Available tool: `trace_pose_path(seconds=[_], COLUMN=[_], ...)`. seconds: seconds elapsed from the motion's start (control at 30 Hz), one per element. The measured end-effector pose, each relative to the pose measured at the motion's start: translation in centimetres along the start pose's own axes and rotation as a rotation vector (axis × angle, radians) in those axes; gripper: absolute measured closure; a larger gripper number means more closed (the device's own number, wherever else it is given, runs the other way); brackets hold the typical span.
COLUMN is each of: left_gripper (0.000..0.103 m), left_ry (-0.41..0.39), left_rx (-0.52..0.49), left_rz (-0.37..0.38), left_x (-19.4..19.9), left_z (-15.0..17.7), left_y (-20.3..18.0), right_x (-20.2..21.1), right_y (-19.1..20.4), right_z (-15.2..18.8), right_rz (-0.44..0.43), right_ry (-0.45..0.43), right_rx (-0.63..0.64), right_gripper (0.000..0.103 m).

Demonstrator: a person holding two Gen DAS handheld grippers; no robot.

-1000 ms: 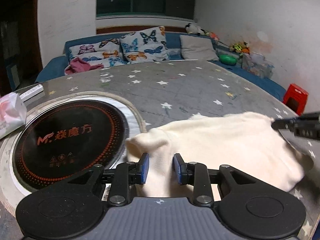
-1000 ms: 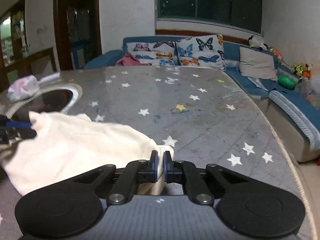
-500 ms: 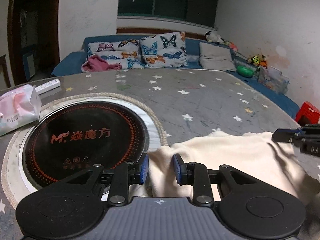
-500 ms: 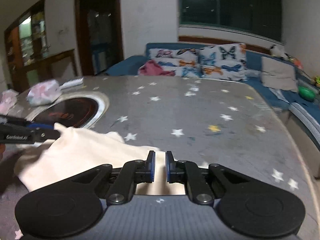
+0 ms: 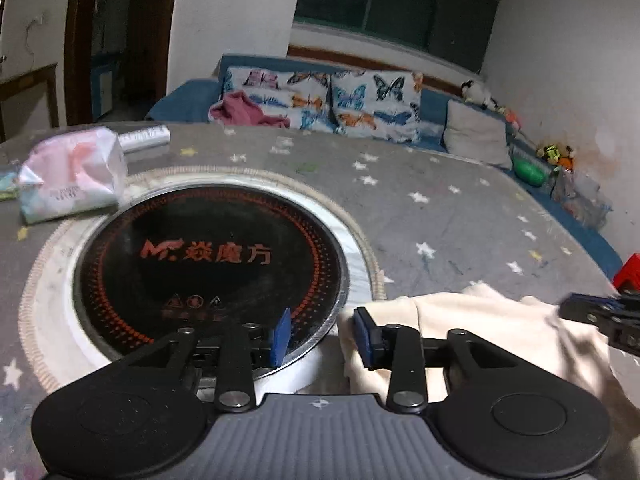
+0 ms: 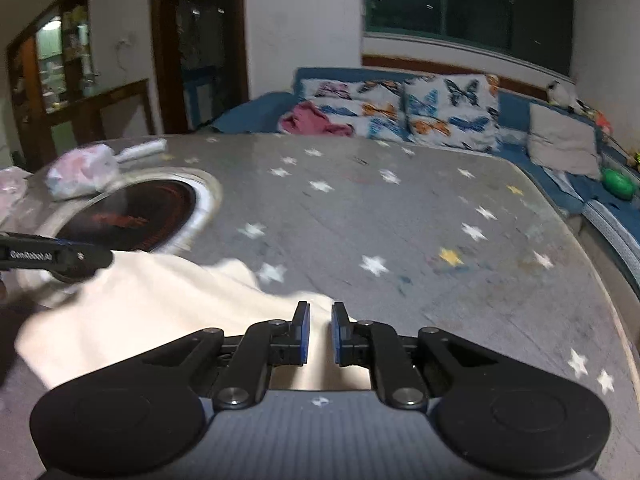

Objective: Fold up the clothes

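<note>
A cream-coloured soft fabric garment (image 5: 496, 332) lies crumpled on the grey star-patterned surface (image 5: 440, 216), just beside the right edge of the round black induction hob (image 5: 208, 264) set into that surface within a pale ring.

Left gripper (image 5: 322, 338): released. Its blue-padded jaws stand wide apart. The right-hand pad (image 5: 362, 336) sits against the near left edge of the garment; the left-hand pad is over the rim of the hob, clear of the cloth. Nothing is clamped between them.

Right gripper (image 6: 318, 334): jaws parted by a narrow gap, with cream cloth showing in that gap and beneath the pads. Whether the pads press on the fabric cannot be told from the right wrist view; the gap reads as released.

In the left wrist view the right gripper enters at the right edge, over the far right end of the garment. In the right wrist view the left gripper enters at the left edge, at the garment's left end by the hob.

Other items: a white and pink plastic-wrapped tissue pack (image 5: 72, 176) rests on the surface beyond the hob, with a white remote-like bar (image 5: 146, 140) just behind it. A blue sofa (image 6: 256, 114) with butterfly-print cushions (image 6: 448, 110) and a pink cloth bundle (image 6: 312, 120) stands beyond the surface.
</note>
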State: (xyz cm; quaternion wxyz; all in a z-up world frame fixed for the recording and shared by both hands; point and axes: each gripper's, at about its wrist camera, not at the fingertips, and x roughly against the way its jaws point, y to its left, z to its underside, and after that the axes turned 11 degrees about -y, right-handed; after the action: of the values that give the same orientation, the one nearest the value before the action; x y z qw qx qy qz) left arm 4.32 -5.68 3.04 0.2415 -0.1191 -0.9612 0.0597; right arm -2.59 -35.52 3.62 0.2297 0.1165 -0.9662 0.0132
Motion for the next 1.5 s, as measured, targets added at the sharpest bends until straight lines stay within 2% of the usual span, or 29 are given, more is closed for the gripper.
trace_pose_path(seconds=[0.13, 0.3, 0.4, 0.53, 0.73, 0.93, 1.03, 1.1, 1.17, 1.3, 1.5], left_gripper=[0.067, 0.068, 0.080, 0.085, 0.085, 0.083, 0.084, 0.084, 0.083, 0.082, 0.083], left_ry=[-0.013, 0.008, 0.054, 0.062, 0.068, 0.057, 0.063, 0.068, 0.073, 0.065, 0.015], left_rx=[-0.007, -0.025, -0.020, 0.023, 0.077, 0.102, 0.108, 0.112, 0.115, 0.110, 0.075], left_rz=[0.036, 0.106, 0.117, 0.124, 0.131, 0.133, 0.130, 0.128, 0.124, 0.124, 0.120], left_x=[2.6, 4.7, 4.5, 4.7, 5.4, 5.8, 5.9, 5.9, 6.0, 6.4, 7.2], left_z=[0.3, 2.1, 3.2, 3.7, 4.1, 3.9, 4.1, 4.3, 4.5, 4.1, 2.7], left_y=[-0.5, -1.4, -1.4, -0.7, 0.3, 0.8, 0.8, 0.8, 1.0, 1.2, 0.6], right_x=[-1.3, -3.4, -4.8, -6.6, -7.7, -4.8, -5.2, -6.4, -7.4, -7.3, -3.6], right_y=[2.5, 5.9, 7.8, 9.2, 9.4, 10.7, 12.2, 13.1, 13.4, 13.0, 10.7], right_z=[-0.8, -1.2, -1.2, -1.3, -1.8, -2.3, -1.9, -1.4, -0.9, -1.7, -2.8], right_rz=[-0.114, -0.211, -0.245, -0.240, -0.215, -0.300, -0.336, -0.322, -0.315, -0.317, -0.286], right_ry=[0.013, 0.035, 0.053, 0.061, 0.052, -0.004, 0.012, 0.052, 0.048, 0.049, 0.021], right_rx=[0.034, 0.097, 0.125, 0.153, 0.128, 0.167, 0.214, 0.233, 0.242, 0.202, 0.190], right_gripper=[0.093, 0.093, 0.093, 0.093, 0.093, 0.093, 0.093, 0.093, 0.094, 0.094, 0.092])
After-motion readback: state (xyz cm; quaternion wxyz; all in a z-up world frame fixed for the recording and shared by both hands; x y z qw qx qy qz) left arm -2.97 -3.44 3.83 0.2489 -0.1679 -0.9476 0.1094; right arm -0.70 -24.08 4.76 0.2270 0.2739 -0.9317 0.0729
